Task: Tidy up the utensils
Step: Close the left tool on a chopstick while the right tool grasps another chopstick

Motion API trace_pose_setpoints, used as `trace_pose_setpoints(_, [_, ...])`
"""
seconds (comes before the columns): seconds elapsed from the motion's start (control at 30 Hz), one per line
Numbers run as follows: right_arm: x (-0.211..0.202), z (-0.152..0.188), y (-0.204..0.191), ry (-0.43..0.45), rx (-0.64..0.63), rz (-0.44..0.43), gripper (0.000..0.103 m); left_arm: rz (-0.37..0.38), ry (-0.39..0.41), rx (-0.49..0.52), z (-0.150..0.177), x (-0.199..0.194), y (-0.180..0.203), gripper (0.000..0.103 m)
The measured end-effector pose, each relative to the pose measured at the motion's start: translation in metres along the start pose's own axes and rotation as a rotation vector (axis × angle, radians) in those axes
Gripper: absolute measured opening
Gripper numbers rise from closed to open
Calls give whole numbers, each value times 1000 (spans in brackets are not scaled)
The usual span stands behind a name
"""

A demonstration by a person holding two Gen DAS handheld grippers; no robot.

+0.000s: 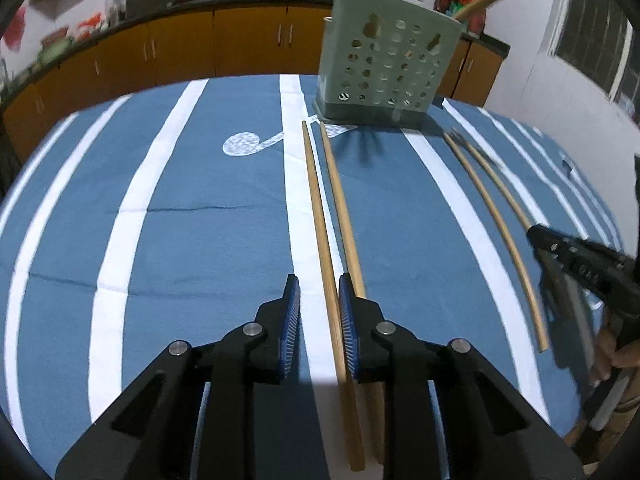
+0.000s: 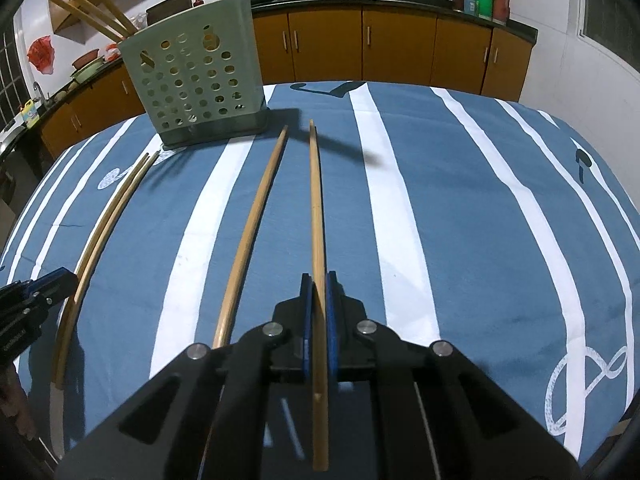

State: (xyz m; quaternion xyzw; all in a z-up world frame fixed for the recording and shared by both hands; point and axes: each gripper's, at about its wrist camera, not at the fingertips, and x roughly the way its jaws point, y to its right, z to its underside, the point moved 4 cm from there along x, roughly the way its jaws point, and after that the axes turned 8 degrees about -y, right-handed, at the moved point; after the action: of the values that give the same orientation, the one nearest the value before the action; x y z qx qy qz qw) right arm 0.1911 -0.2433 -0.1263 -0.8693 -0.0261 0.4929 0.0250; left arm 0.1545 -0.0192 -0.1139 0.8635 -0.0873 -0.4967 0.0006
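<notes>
My counter [image 1: 200, 200] wears a blue cloth with white stripes; behind it run orange cupboards with pans on top. My right claw [image 2: 318, 292] is clamped on one chopstick [image 2: 316, 200], its long axis running away toward the green perforated holder [image 2: 200, 80]. My left claw [image 1: 319, 296] is narrowly parted around another chopstick [image 1: 316, 200] lying on the cloth, pointing at the holder, pads not pressing

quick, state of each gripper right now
left gripper: open, pads either side of a chopstick lying on the table, not yet pressing.
right gripper: shut on a chopstick.
</notes>
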Motion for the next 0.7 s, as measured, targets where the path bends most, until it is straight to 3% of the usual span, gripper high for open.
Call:
trace_pose_setpoints(0.2, [-1,2,-8,1,-37,-11,9,-45,6,-8,-7,4,-9,9])
trace_pose_setpoints(0.37, [0,1,-19,13,-85,-6,8,-86,8,-71,-17,5,-37,9])
trace_pose_setpoints(0.57, [8,-14,-2,30,-33,68,9,-93,23,-107,-18,4,-51,10])
trace_pose_setpoints(0.7, [11,-18,5,31,-9,69,11,-90,24,-117,-18,4,-51,10])
